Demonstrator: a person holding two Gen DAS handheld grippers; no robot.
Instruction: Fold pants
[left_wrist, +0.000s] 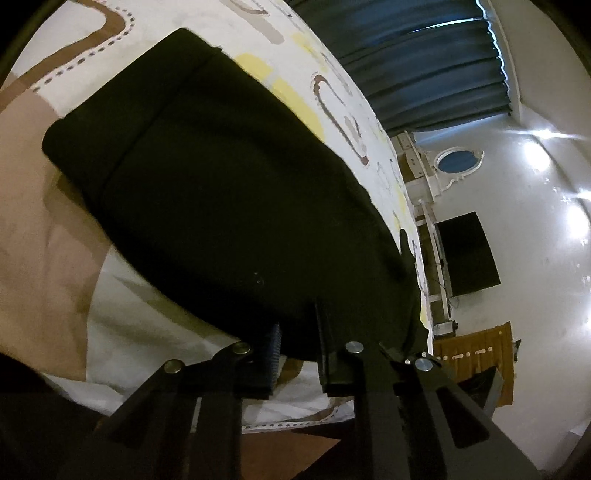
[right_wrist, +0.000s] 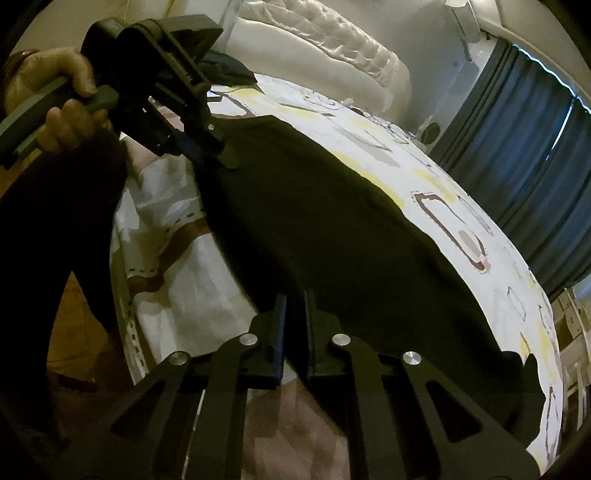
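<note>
Dark pants lie spread flat on your patterned bedspread. Your left gripper pinches the pants' near edge, jaws narrowed onto the cloth. Your right gripper clamps the same edge further along, fingers almost together, with blue curtains beyond the pants

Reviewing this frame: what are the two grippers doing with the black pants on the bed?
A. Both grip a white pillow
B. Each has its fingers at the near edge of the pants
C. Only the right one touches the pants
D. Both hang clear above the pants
B: the left gripper and the right gripper each straddle the near edge of the pants, which lie on the patterned bedsheet.
</note>
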